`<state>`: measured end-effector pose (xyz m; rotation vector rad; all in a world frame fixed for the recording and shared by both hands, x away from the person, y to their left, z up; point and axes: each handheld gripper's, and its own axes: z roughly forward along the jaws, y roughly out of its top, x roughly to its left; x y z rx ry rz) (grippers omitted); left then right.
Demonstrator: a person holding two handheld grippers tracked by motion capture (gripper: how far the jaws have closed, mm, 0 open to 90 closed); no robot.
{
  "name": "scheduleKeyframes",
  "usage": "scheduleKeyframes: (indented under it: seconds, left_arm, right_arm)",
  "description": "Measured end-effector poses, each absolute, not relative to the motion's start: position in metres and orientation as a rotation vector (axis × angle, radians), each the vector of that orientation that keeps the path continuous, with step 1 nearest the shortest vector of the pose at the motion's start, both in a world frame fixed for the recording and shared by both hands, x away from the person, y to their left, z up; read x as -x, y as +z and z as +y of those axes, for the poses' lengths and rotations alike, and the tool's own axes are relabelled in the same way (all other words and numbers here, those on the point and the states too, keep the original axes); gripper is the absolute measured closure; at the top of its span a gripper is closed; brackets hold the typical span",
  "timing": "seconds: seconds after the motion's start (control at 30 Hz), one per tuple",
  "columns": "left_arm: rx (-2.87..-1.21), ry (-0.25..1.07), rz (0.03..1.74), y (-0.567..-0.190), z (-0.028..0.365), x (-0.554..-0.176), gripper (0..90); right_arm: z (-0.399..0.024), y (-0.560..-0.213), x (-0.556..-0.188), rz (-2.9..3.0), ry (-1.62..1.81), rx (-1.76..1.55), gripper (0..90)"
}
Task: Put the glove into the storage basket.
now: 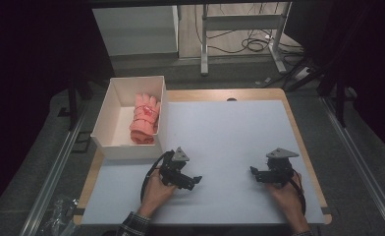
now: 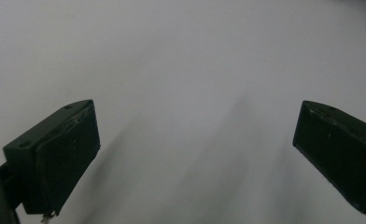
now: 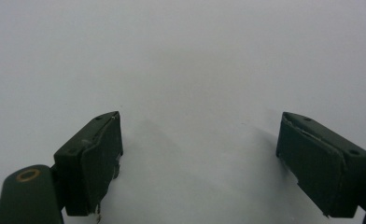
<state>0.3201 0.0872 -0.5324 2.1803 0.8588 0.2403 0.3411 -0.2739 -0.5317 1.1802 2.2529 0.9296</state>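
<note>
A pink glove (image 1: 145, 119) lies inside a white box (image 1: 113, 101) at the table's far left. My left gripper (image 1: 196, 180) is low over the white table mat (image 1: 230, 137) near the front, below the box, and its jaws stand wide open with nothing between them (image 2: 195, 154). My right gripper (image 1: 252, 173) rests at the front right of the mat, a hand around it. Its jaws are also wide apart over bare mat (image 3: 200, 158). Both grippers are well away from the glove.
The mat covers a wooden table (image 1: 298, 128) with edges close at the front and right. Dark floor, metal rails (image 1: 53, 172) and a desk frame with cables (image 1: 239, 34) lie beyond the table.
</note>
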Motion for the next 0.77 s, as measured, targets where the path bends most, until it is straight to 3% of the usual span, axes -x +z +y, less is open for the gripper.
scheduleKeyframes:
  seconds: [0.77]
  left_arm:
    - [-2.244,0.303,0.877,-0.547,0.087,-0.314,0.0]
  right_arm:
    - [-0.274,-0.532,-0.341,2.253,0.928,-1.179,14.7]
